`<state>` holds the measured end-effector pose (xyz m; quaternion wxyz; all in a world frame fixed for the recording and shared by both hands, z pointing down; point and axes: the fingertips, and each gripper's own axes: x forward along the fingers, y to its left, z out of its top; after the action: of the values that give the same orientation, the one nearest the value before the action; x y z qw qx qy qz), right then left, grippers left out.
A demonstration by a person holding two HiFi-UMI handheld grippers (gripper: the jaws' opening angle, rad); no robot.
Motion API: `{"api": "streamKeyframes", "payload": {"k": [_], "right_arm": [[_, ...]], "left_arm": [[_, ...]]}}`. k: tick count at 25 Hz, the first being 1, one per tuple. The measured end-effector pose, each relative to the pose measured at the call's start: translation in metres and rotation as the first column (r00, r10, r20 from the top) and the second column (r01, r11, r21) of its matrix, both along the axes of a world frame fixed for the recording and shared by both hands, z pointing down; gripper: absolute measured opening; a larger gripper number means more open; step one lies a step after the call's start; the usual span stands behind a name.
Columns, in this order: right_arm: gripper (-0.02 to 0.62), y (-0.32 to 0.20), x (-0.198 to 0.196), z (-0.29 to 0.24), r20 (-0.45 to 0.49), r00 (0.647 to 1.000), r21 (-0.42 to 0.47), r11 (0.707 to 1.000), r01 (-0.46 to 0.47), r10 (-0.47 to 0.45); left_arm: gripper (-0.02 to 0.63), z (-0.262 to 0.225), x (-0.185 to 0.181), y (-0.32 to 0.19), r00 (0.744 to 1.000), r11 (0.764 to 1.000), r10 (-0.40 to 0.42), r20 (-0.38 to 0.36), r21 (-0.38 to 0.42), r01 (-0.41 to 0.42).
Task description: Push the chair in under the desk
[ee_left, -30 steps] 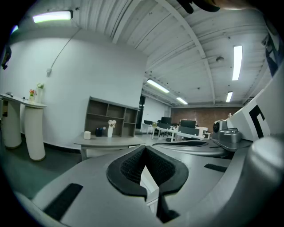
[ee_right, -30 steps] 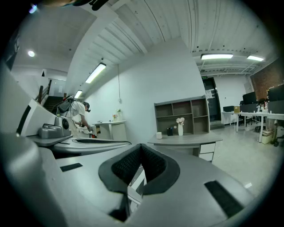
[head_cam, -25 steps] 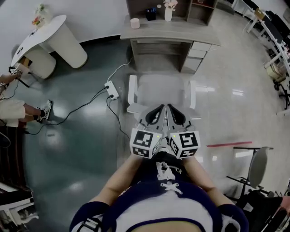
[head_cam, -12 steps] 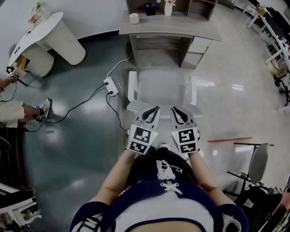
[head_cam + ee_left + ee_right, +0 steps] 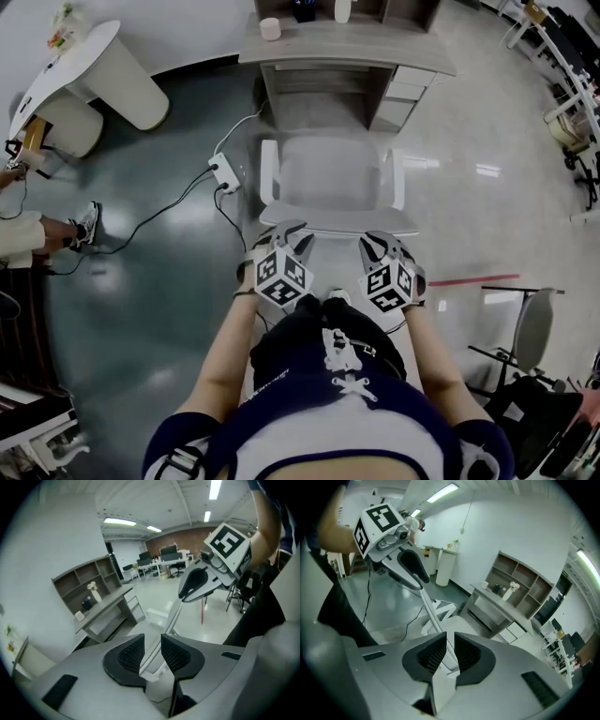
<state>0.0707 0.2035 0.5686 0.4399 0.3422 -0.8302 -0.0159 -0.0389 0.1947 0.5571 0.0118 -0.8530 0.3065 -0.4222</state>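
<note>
A large open-plan office. A grey desk (image 5: 375, 52) with a stack of drawers (image 5: 400, 94) and an open shelf unit (image 5: 80, 580) stands against a white wall (image 5: 47, 541), with a white chair (image 5: 328, 173) in front of it. The floor (image 5: 141, 309) is hard and glossy, and a power strip (image 5: 223, 172) with trailing cables lies on it. Long strip lights (image 5: 119, 522) run across the ceiling. Farther back, rows of workstations (image 5: 164, 558) with dark chairs stand before a brick-coloured wall (image 5: 183, 536).

One white armchair (image 5: 330, 173), one desk (image 5: 347, 45), two tools (image 5: 283, 234) (image 5: 386, 244)
</note>
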Motion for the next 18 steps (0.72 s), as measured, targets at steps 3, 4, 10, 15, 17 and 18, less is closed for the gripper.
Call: {"api": "streamKeyframes", "payload": {"k": [3, 4, 10, 15, 17, 18], "right_arm": [[0.012, -0.001, 0.006, 0.019, -0.108, 0.993, 0.003, 0.999, 0.045, -0.045], [0.014, -0.003, 0.008, 0.025, -0.143, 0.988, 0.002, 0.998, 0.058, -0.057], [0.077, -0.010, 0.013, 0.056, -0.284, 0.952, -0.035, 0.993, 0.109, -0.115], [0.096, -0.020, 0.016, 0.070, -0.349, 0.929, -0.019, 0.992, 0.121, -0.120], [0.105, -0.022, 0.015, 0.073, -0.355, 0.928, -0.006, 0.993, 0.121, -0.115], [0.110, -0.022, 0.015, 0.074, -0.355, 0.928, 0.002, 0.993, 0.119, -0.111]], "left_arm": [[0.127, 0.019, -0.001, 0.000, 0.997, 0.999, 0.035, 0.069, -0.024, -0.034], [0.134, 0.024, 0.000, 0.000, 0.996, 0.999, 0.043, 0.078, -0.036, -0.041], [0.161, 0.051, 0.007, 0.000, 0.985, 0.992, 0.103, 0.141, -0.092, -0.091], [0.163, 0.072, 0.006, -0.012, 0.969, 0.992, 0.119, 0.215, -0.077, -0.104], [0.163, 0.077, 0.006, -0.016, 0.972, 0.993, 0.107, 0.208, -0.078, -0.092], [0.163, 0.079, 0.005, -0.017, 0.976, 0.993, 0.099, 0.195, -0.081, -0.084]]}}
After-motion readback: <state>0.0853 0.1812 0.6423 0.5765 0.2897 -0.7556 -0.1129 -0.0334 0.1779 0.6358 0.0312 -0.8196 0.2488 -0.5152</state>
